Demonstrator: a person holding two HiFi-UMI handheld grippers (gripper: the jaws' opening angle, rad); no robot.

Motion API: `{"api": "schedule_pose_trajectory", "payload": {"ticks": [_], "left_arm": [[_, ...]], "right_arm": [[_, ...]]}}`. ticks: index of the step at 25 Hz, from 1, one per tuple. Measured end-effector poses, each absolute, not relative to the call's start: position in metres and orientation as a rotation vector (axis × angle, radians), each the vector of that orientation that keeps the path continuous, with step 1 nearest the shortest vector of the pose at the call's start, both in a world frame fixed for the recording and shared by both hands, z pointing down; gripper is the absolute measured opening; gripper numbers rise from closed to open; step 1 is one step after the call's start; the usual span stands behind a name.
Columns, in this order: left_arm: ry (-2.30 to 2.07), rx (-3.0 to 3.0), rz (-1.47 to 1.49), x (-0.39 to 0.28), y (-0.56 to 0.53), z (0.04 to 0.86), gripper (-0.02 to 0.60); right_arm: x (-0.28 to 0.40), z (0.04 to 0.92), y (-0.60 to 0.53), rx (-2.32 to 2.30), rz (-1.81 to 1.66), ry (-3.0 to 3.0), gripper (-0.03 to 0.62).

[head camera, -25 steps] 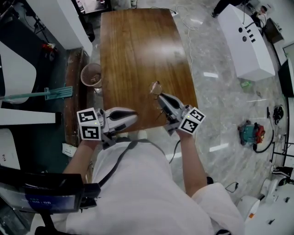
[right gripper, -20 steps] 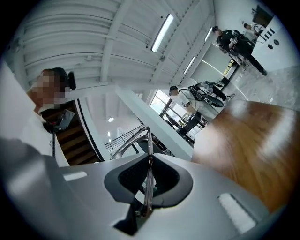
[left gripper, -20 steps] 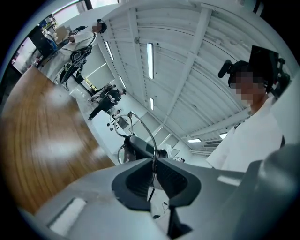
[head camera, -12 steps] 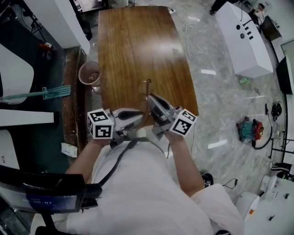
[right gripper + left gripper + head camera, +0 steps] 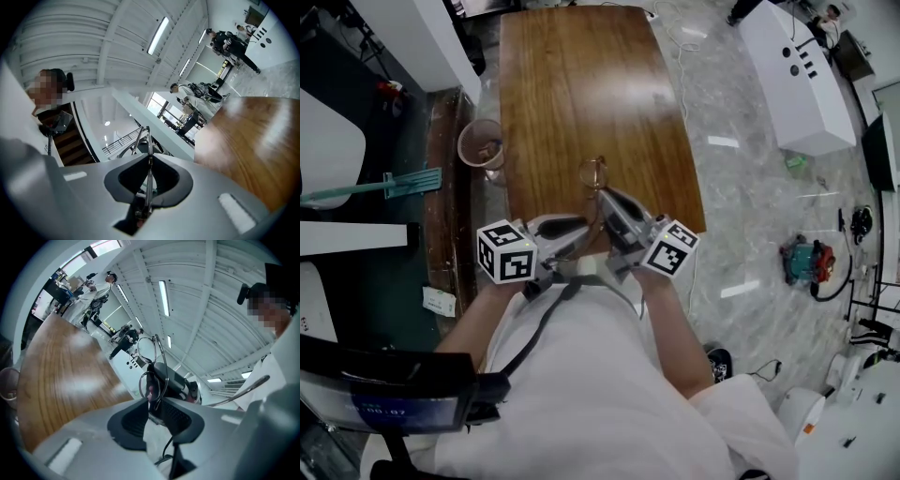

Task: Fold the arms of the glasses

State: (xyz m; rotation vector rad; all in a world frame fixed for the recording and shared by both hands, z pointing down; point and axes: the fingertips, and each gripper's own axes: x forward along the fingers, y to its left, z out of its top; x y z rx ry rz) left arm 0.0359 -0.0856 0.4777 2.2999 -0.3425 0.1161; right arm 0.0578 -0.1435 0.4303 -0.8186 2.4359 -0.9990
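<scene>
Jaws on the right gripper (image 5: 149, 157) are pressed together on a thin wire part of the glasses (image 5: 595, 174), which they hold up in the air over the near edge of the table (image 5: 581, 84). In the head view the lenses sit at 12 o'clock from that gripper's tips. The left gripper (image 5: 153, 401) comes in from about 7 o'clock of the glasses with only a narrow gap between its jaws. A thin dark wire (image 5: 168, 448), probably the end of one arm, lies in that gap, though I cannot tell whether the pads press on it. The folding looks barely begun. At least one arm seems to stick out toward the person instead of lying flat behind the lenses, and I cannot tell how the other arm stands. What is left, as I judge it, is to swing each arm in across the back of the frame while the right gripper keeps the frame steady. By count there are two grippers, one pair of glasses, one wooden table running away toward 12 o'clock, and one round bin (image 5: 482, 147) on the floor at 10 o'clock of the glasses, just beside the table's left edge.
</scene>
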Motion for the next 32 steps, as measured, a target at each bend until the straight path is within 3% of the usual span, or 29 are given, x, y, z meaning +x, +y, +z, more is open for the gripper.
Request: {"api": "schedule_pose_trajectory", "payload": {"ticks": [14, 19, 28, 32], "left_arm": [[-0.385, 2.260, 0.140, 0.035, -0.088, 0.486, 0.089], [-0.382, 2.330, 0.160, 0.028, -0.079, 0.485, 0.115], [-0.302, 2.642, 0.146, 0.039, -0.066, 0.433, 0.120], [-0.331, 2.678, 0.137, 0.045, -0.072, 0.426, 0.054]], "right_arm": [[0.058, 0.420, -0.150, -0.806, -0.958, 2.387, 0.031], [0.083, 0.430, -0.158, -0.886, -0.962, 2.338, 0.031], [0.105, 0.455, -0.172, -1.014, -1.036, 2.207, 0.031], [0.101, 0.454, -0.173, -1.017, -1.037, 2.195, 0.031]]}}
